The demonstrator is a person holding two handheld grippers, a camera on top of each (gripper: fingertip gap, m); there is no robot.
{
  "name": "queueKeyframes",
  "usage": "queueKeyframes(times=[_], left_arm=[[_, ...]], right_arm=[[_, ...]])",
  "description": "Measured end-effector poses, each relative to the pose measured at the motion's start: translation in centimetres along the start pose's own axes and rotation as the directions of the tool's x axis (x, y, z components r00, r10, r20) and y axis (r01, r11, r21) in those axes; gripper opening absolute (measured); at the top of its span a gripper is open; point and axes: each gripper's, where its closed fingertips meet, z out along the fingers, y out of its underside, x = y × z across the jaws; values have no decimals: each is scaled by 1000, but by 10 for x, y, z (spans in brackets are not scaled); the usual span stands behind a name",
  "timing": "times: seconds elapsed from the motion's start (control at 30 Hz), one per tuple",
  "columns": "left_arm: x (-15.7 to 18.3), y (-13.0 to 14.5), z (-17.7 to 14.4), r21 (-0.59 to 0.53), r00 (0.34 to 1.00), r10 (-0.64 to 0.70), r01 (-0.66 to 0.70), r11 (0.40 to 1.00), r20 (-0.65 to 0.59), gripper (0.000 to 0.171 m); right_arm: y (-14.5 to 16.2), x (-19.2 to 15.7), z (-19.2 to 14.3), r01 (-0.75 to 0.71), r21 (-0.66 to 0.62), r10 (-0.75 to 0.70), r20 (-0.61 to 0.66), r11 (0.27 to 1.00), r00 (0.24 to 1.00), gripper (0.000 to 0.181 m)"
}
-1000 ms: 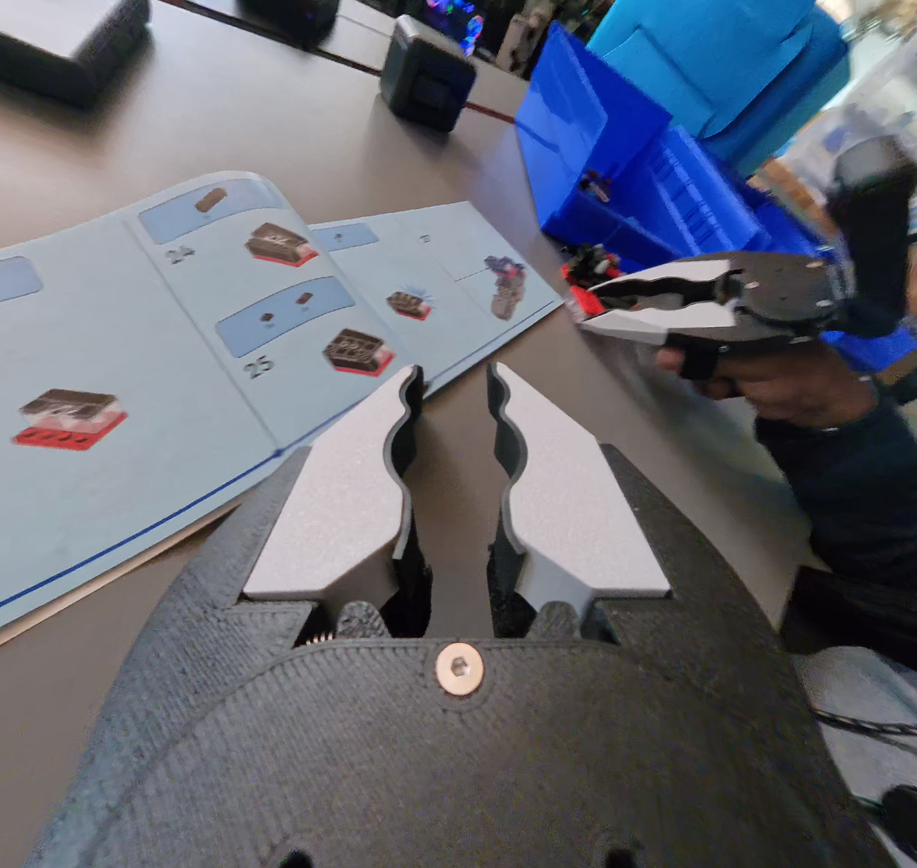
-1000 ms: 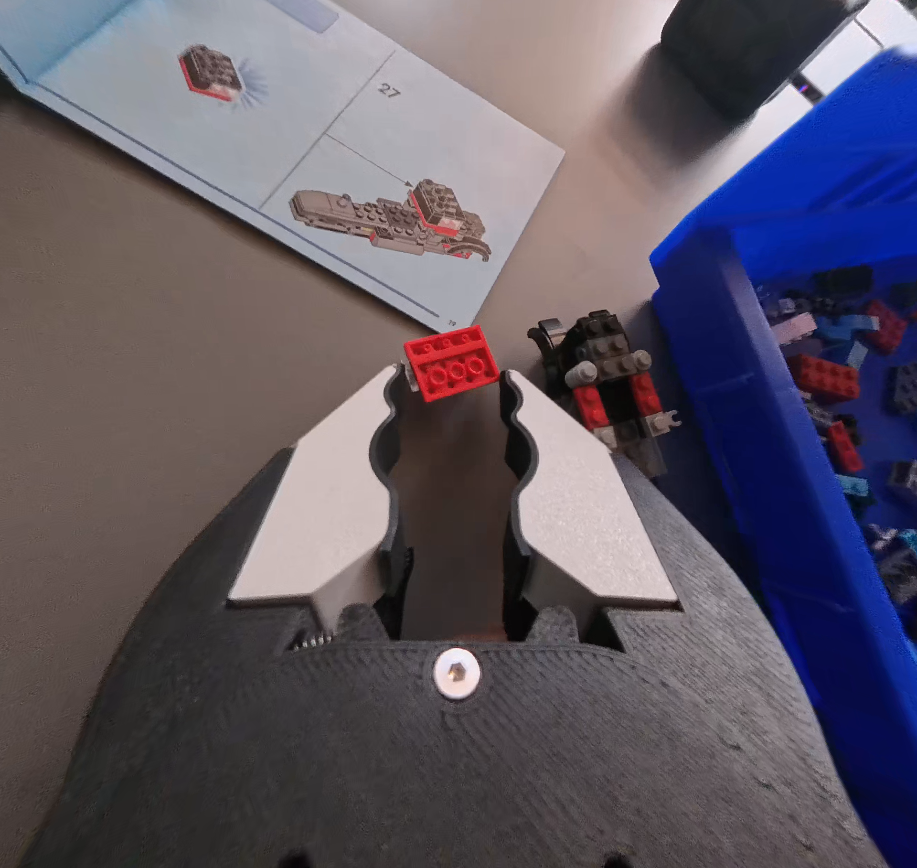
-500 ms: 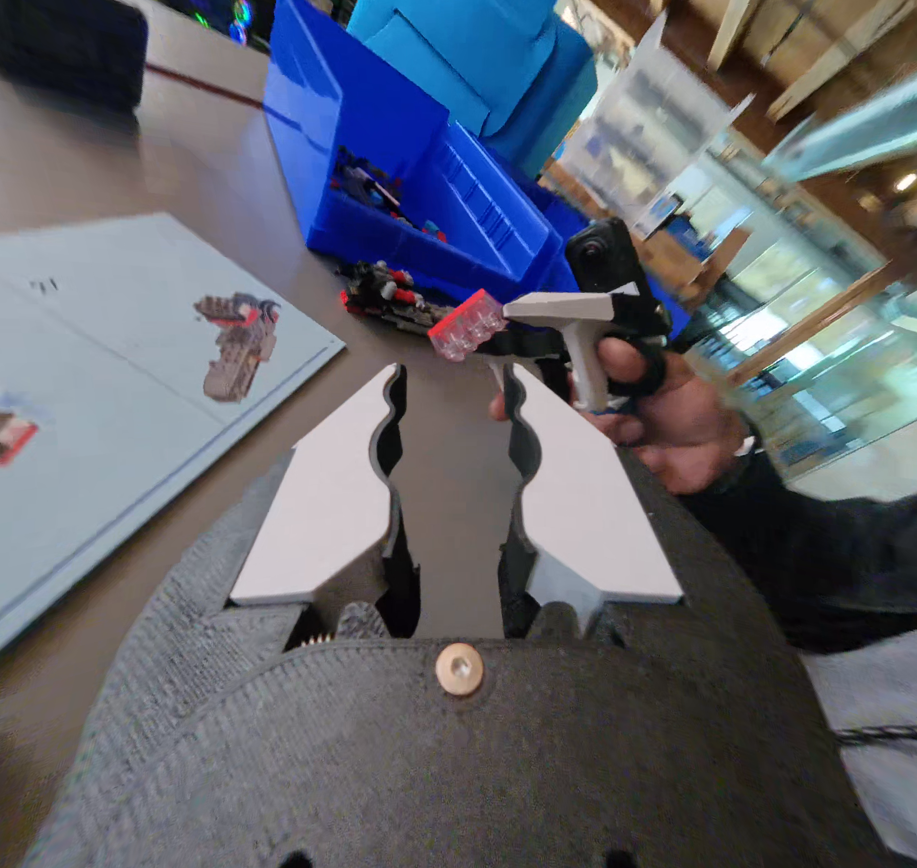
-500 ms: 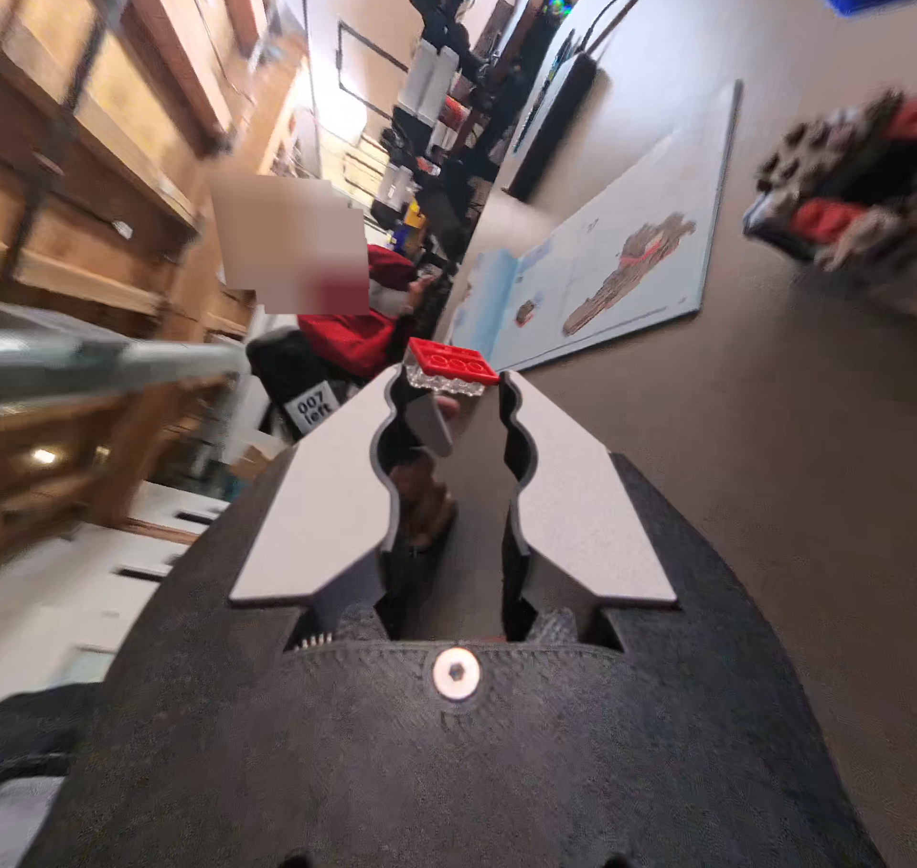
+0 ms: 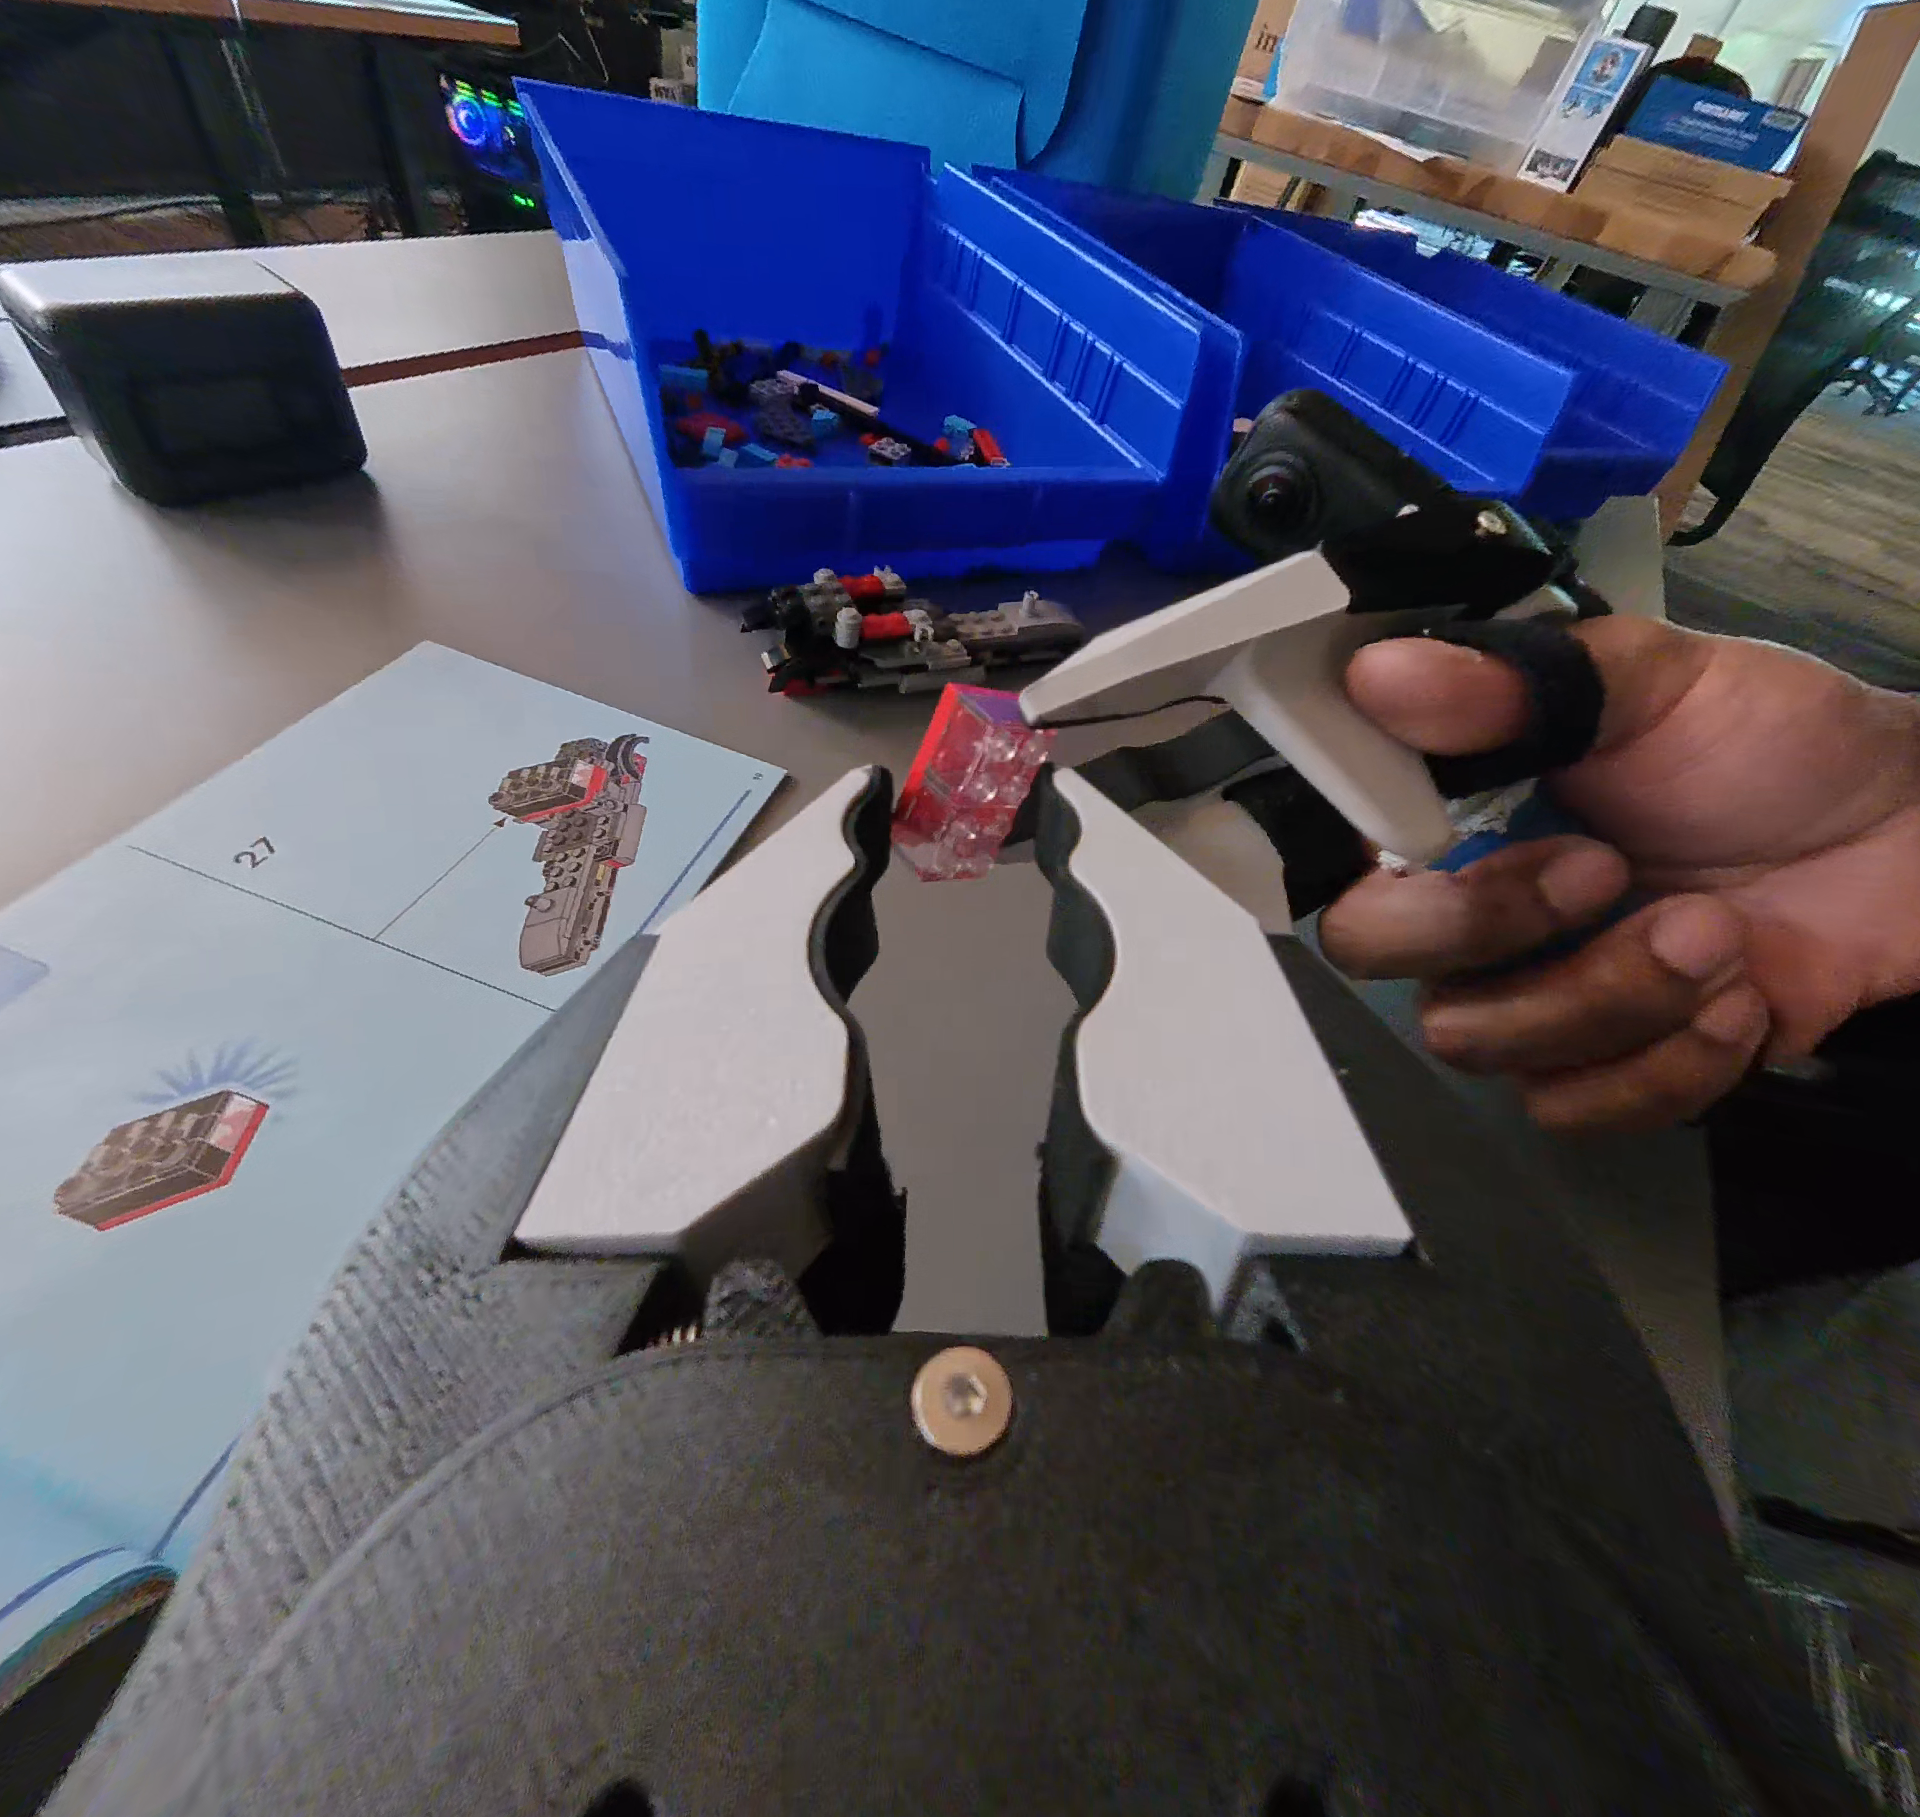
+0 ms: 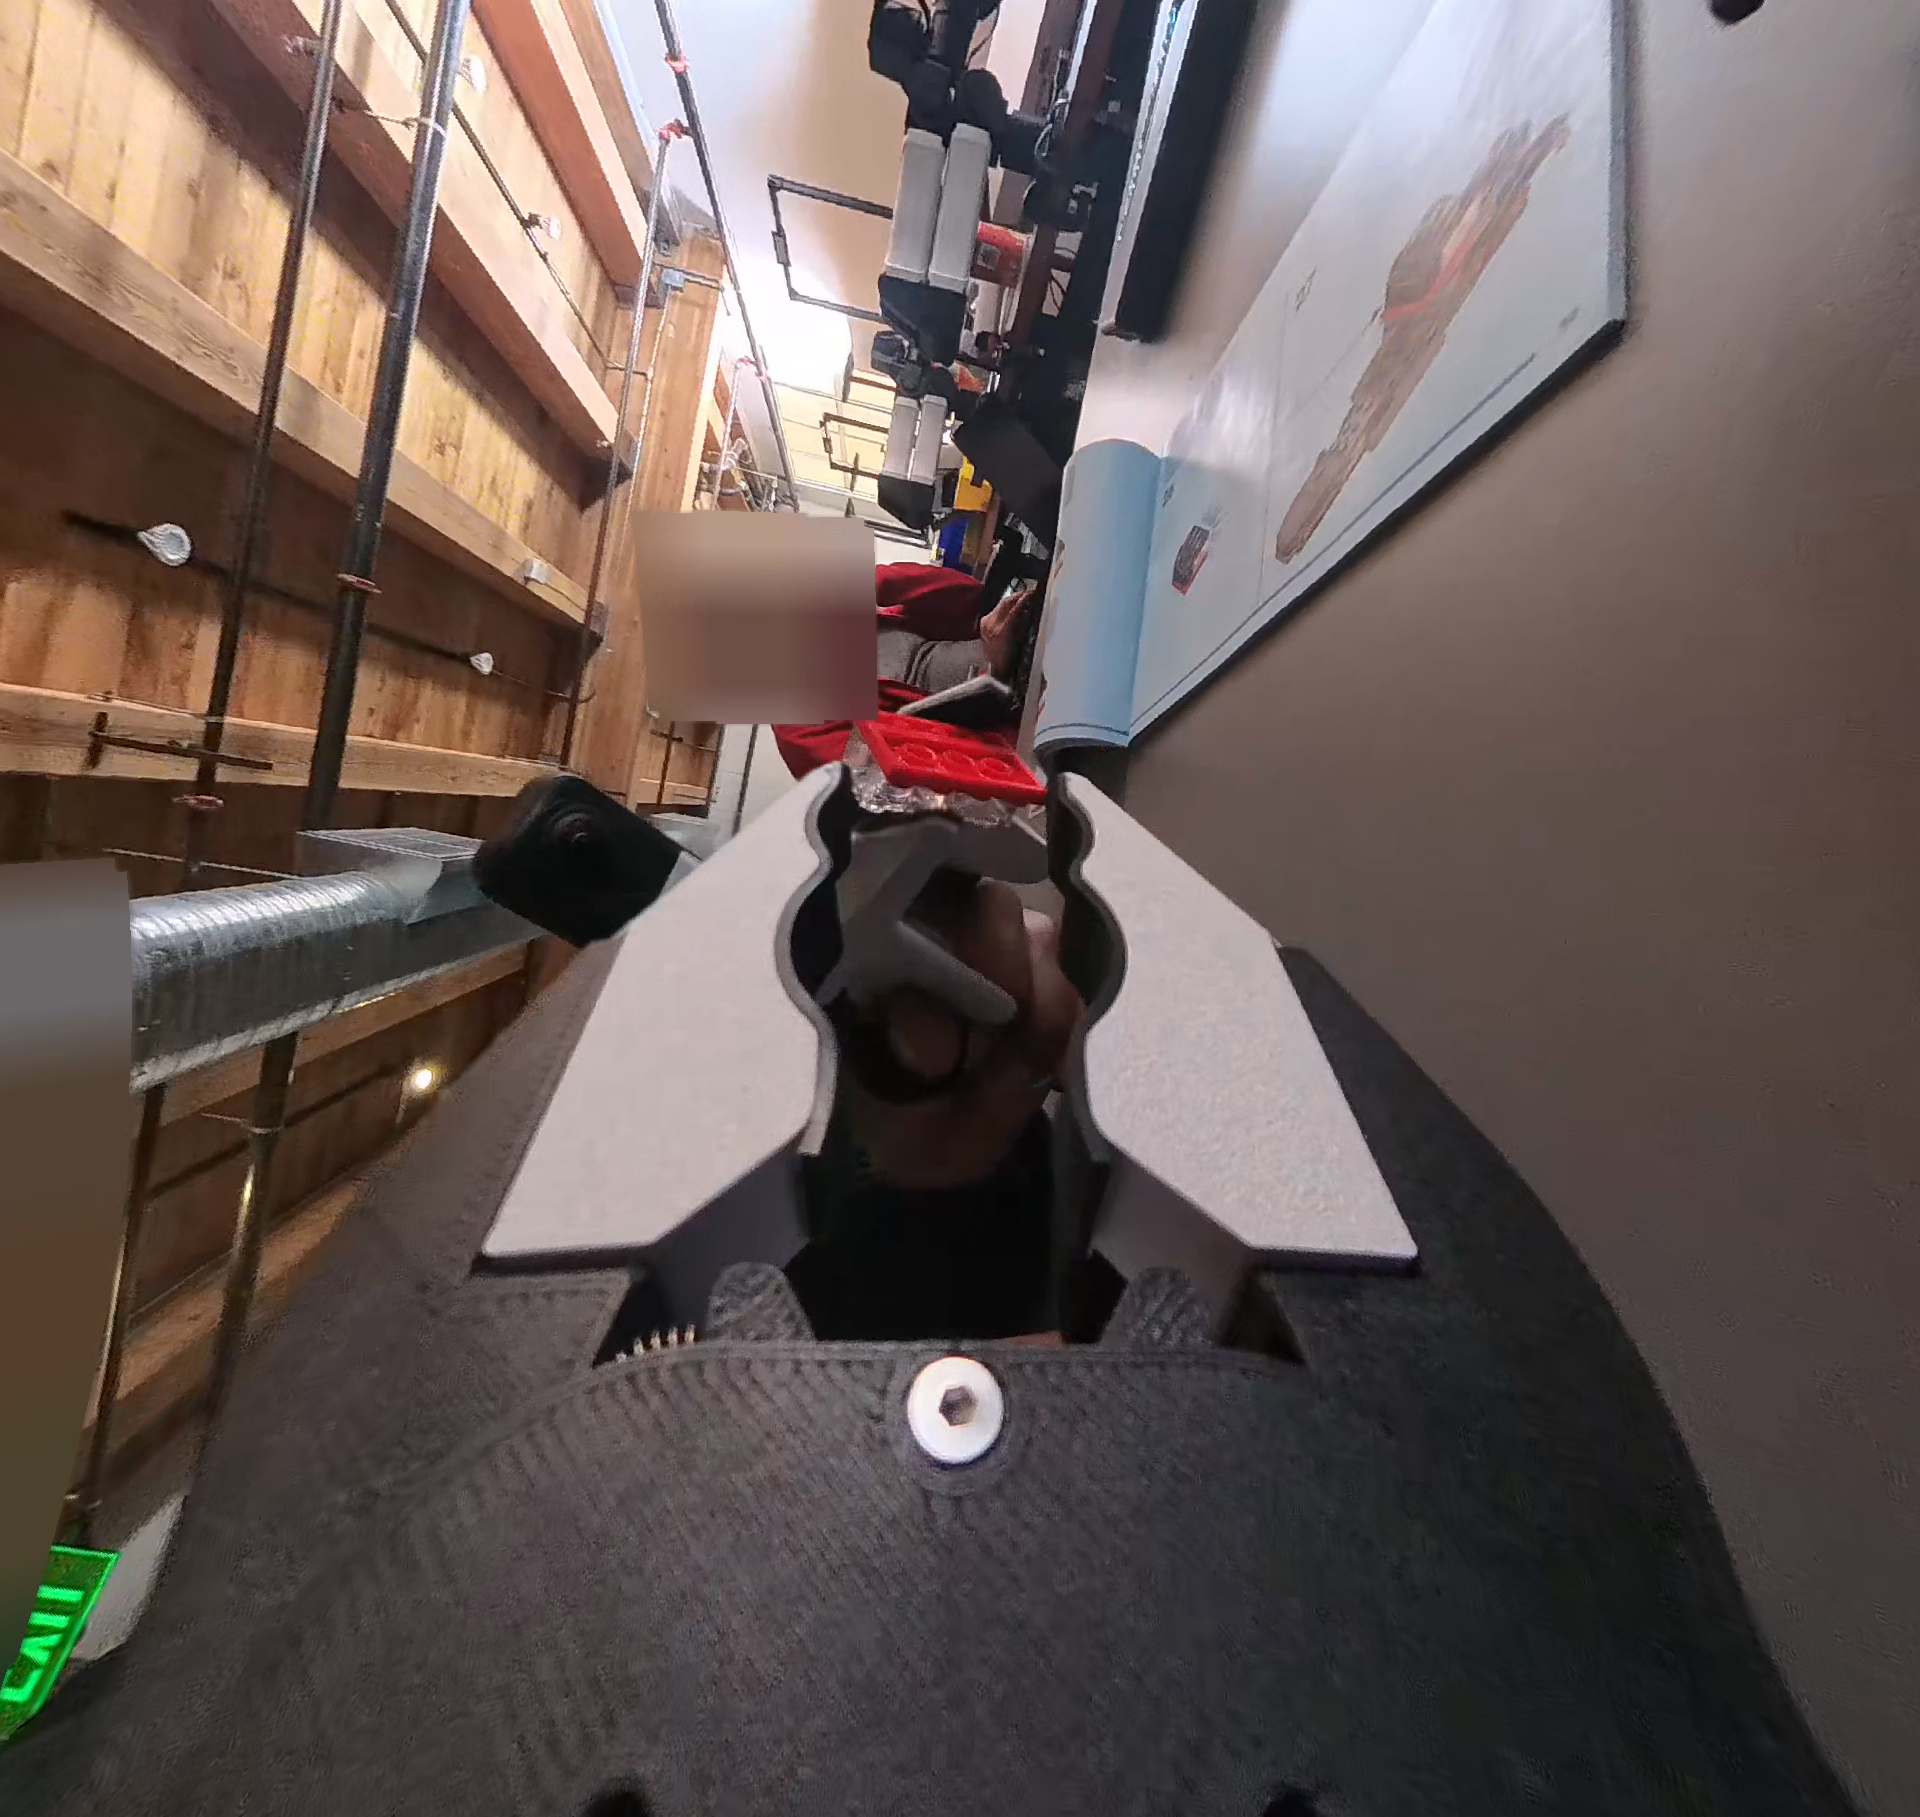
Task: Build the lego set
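Clearly I am sitting mid-build: the partly assembled model [image 5: 914, 629] is lying on the tabletop beside the blue bin [image 5: 883, 520], loose bricks waiting inside. My right claw [image 6: 948, 797] is pinching the red-and-clear brick stack [image 5: 966, 780], offering it between the spread tips of my left claw [image 5: 961, 811].

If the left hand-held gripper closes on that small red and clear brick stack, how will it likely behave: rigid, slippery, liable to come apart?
The red and clear brick stack looks like hard moulded plastic, so probably rigid and light. Its glossy faces may slip or twist, since the right hand-held gripper pinches it only at one edge. Being layered plates, it could separate if the open left hand-held gripper squeezes unevenly.
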Motion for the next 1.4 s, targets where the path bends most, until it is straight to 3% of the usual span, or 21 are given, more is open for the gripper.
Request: queueKeyframes(times=[0.2, 0.27, 0.33, 0.37, 0.43, 0.53, 0.57, 0.63, 0.7, 0.8, 0.97, 1.2, 1.3, 1.4], left_arm=[[2, 3, -2, -22, 998, -38, 37, 999, -46, 24], [1, 9, -2, -64, 992, -99, 94, 993, -74, 23], [1, 21, 0, -167, 971, -214, 195, 967, -108, 23], [1, 27, 1, -224, 954, -272, 240, 945, -124, 23], [2, 39, 4, -344, 928, -343, 278, 897, -144, 23], [-4, 55, 10, -498, 954, -278, 187, 847, -115, 23], [-6, 58, 13, -532, 962, -250, 157, 832, -106, 23], [-7, 59, 21, -568, 973, -198, 96, 817, -120, 23], [-8, 61, 29, -594, 980, -154, 51, 803, -124, 24], [-9, 63, 37, -616, 986, -95, -11, 788, -139, 31], [-12, 49, 47, -561, 984, -50, -56, 826, -172, 51], [-3, -18, 71, -199, 952, 53, -117, 973, -303, 64], [2, -26, 72, -48, 942, 106, -127, 991, -318, 63], [7, -29, 67, 8, 939, 41, -41, 999, -342, 63]], right_arm=[[1, -1, -4, 46, -28, -46, 13, 999, 999, 37], [3, -3, -8, 148, -86, -147, 15, 985, 989, 41], [3, -5, -15, 361, -182, -363, 21, 915, 931, 41], [1, -2, -19, 500, -237, -513, 6, 833, 858, 42], [-7, 8, -26, 730, -357, -781, 3, 583, 625, 41], [-18, 19, -31, 845, -485, -953, 72, 225, 295, 41], [-18, 21, -30, 851, -503, -968, 100, 152, 232, 41], [-18, 23, -28, 854, -513, -976, 128, 86, 175, 41], [-19, 23, -25, 862, -497, -978, 112, 100, 178, 40], [-22, 23, -26, 873, -452, -967, 77, 185, 245, 39], [-34, 27, -39, 881, -399, -958, 20, 255, 287, 38], [-56, 13, -51, 915, -258, -949, -38, 311, 312, 36], [-60, 9, -54, 925, -223, -951, -63, 308, 302, 35], [-65, 6, -57, 931, -196, -951, -95, 307, 294, 32]])
